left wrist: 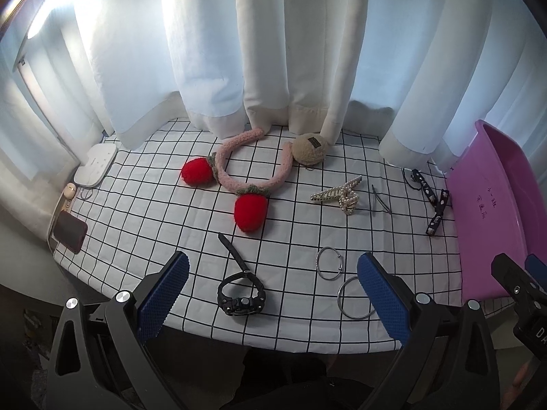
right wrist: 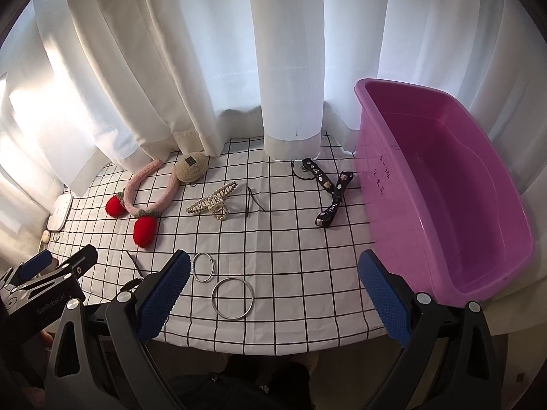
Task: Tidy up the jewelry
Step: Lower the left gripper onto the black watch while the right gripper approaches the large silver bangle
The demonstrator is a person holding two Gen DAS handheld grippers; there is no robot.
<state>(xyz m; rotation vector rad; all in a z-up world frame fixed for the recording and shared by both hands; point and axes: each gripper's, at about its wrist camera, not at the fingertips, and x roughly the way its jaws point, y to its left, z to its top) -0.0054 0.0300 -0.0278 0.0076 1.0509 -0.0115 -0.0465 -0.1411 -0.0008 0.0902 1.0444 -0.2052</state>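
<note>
On the checked tablecloth (left wrist: 143,205) lie a black watch (left wrist: 242,297), two silver bangles (left wrist: 329,262) (left wrist: 355,299), a pearl hair claw (left wrist: 340,195), a black hairpin (left wrist: 381,201), a black patterned ribbon (left wrist: 431,201) and a pink headband with red strawberries (left wrist: 239,177). My left gripper (left wrist: 273,294) is open and empty above the watch at the table's near edge. My right gripper (right wrist: 273,290) is open and empty over the larger bangle (right wrist: 233,298); the smaller bangle (right wrist: 204,267) lies just beyond. A purple tub (right wrist: 454,184) stands empty at the right.
A beige fuzzy pouch (left wrist: 309,152) sits by the white curtains (left wrist: 259,51) at the back. A white device (left wrist: 95,165) and a dark red phone (left wrist: 70,231) lie at the table's left edge. The purple tub (left wrist: 492,205) bounds the right side.
</note>
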